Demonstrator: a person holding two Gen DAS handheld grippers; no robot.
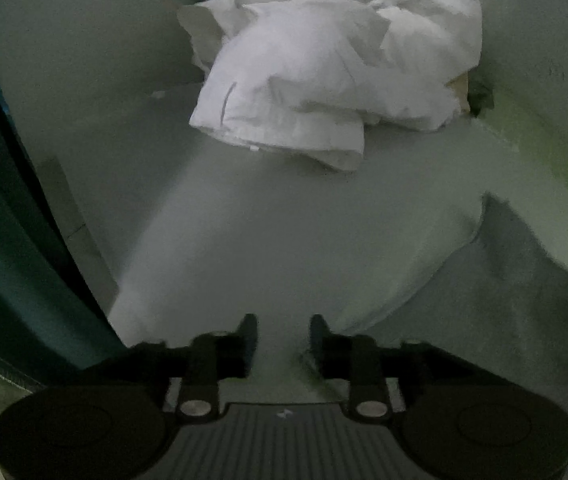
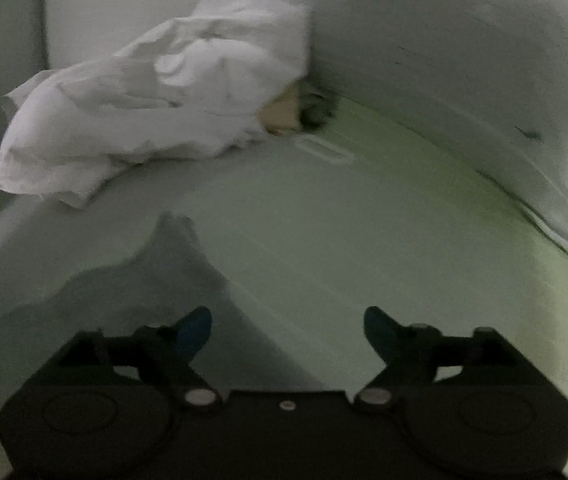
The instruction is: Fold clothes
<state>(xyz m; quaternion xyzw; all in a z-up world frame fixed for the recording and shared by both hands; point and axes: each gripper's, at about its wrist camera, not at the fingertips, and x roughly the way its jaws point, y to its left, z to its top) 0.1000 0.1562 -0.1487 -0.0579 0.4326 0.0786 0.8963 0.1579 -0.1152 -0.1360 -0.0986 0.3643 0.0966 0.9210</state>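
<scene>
Left wrist view: white garment (image 1: pixel 324 76) lying crumpled in far corner of pale surface (image 1: pixel 284 240), against wall. I am judging it light, soft, limp, likely sagging when lifted; hemmed near-left edge (image 1: pixel 244 136) looking like best place for taking hold. Cloth is showing creases, loose overlapping layers, no neat fold. I am holding left gripper (image 1: pixel 283 334) narrowly parted, gripping nothing. Right wrist view: right gripper (image 2: pixel 287 326) gaping wide, also gripping nothing; garment sitting far left, well apart from both.
</scene>
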